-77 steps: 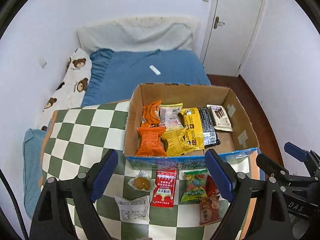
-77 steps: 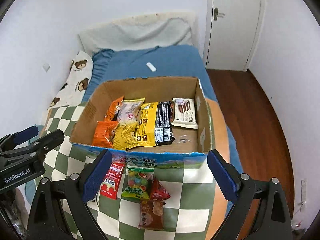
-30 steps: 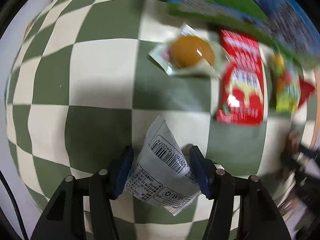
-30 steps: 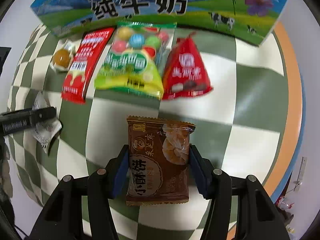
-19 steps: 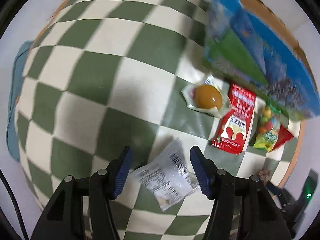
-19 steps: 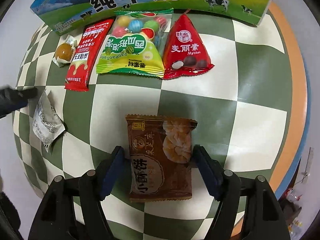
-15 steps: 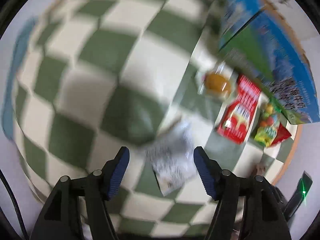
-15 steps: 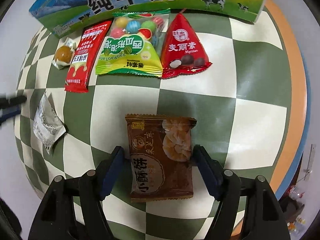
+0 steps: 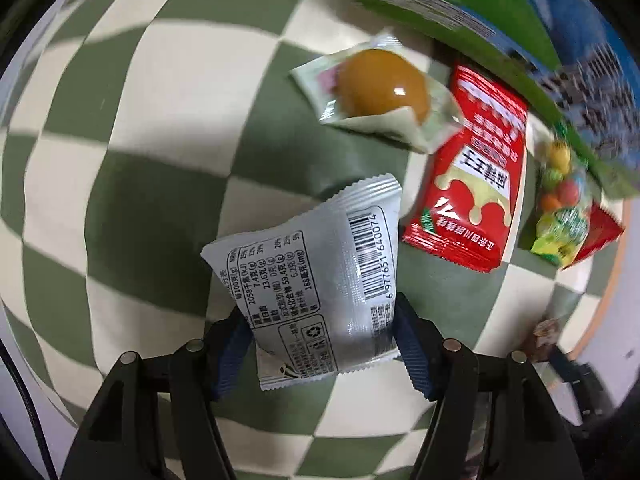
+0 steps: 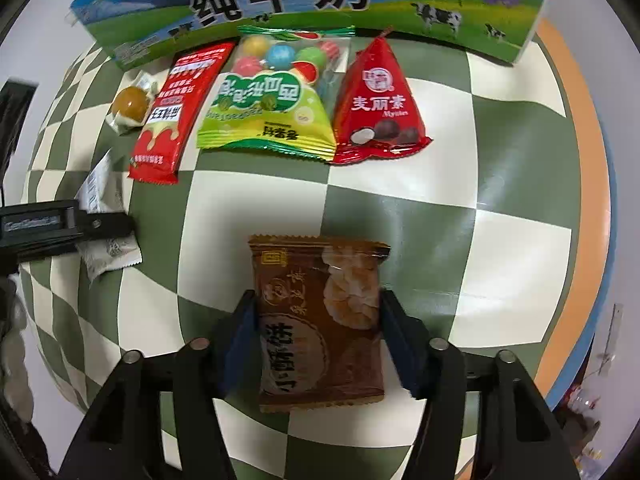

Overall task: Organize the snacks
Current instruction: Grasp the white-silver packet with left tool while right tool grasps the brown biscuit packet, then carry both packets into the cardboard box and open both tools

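On my left camera, the left hand-held gripper (image 9: 324, 344) points straight down at the green-and-cream checked cloth (image 9: 132, 184), its blue pads pressing both sides of a silver-grey packet (image 9: 316, 280), which looks raised off the cloth. Its back faces me: a nutrition panel, a recycling mark and a barcode ending 640074. Beyond it lie a clear-wrapped brown egg (image 9: 380, 84), a red sachet (image 9: 476, 184) and, further right, a green candy bag (image 9: 560, 216), blurred. The printed carton (image 9: 460, 16) runs along the top edge, also smeared.

On my right camera, the right hand-held gripper (image 10: 316, 336) straddles a brown biscuit packet (image 10: 320, 320) lying flat on the cloth; its jaws are closing and the pads sit against the packet's edges. Ahead, in a row against the carton, lie the egg, the red sachet, the candy bag with coloured balls and a red pyramid pouch (image 10: 380, 108) marked "Mylikes". The carton's side reads 纯牛奶 above cows on grass. An orange-and-blue border (image 10: 584, 184) edges the cloth on the right.

Half a second ago the silver packet lay loose between wider left jaws in a blurred view; now it is gripped. The brown packet has stayed put.
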`<state>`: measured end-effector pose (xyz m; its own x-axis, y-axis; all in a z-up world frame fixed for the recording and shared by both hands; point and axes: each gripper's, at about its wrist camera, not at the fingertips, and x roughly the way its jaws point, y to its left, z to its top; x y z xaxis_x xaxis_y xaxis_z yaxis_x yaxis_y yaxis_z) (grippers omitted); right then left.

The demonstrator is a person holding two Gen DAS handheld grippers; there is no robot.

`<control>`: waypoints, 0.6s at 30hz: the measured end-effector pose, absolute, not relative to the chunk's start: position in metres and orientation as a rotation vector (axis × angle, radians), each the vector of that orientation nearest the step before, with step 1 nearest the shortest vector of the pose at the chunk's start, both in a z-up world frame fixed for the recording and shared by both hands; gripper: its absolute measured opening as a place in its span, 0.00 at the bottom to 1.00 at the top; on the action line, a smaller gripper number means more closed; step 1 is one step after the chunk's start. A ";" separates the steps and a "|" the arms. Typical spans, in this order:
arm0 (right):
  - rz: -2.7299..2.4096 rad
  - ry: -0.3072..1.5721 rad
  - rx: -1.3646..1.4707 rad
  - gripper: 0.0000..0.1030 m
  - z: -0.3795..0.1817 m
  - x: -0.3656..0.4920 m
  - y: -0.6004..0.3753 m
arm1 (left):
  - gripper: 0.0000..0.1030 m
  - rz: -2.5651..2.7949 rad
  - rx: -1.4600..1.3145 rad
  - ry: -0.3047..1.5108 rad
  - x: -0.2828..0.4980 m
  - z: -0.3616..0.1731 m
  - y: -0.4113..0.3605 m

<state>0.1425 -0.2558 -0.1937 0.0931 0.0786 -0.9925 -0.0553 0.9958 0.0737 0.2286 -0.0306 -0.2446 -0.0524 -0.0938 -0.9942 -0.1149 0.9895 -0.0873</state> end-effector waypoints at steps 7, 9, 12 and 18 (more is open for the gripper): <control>0.135 1.504 0.101 0.61 -0.191 0.134 -0.265 | 0.64 -0.071 -0.099 1.651 0.232 -0.241 -0.080; 0.134 1.508 0.136 0.64 -0.193 0.135 -0.269 | 0.66 -0.039 -0.206 1.665 0.234 -0.243 -0.052; 0.132 1.513 0.150 0.67 -0.195 0.140 -0.272 | 0.68 0.005 -0.308 1.666 0.242 -0.245 -0.043; 0.117 1.490 0.055 0.59 -0.193 0.139 -0.268 | 0.47 -0.043 -0.066 1.596 0.235 -0.224 -0.072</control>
<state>0.1391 -0.2680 -0.1928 0.0767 0.1122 -0.9907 -0.0441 0.9931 0.1091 0.2355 -0.0721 -0.2244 -0.0249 -0.0691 -0.9973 -0.0151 0.9975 -0.0687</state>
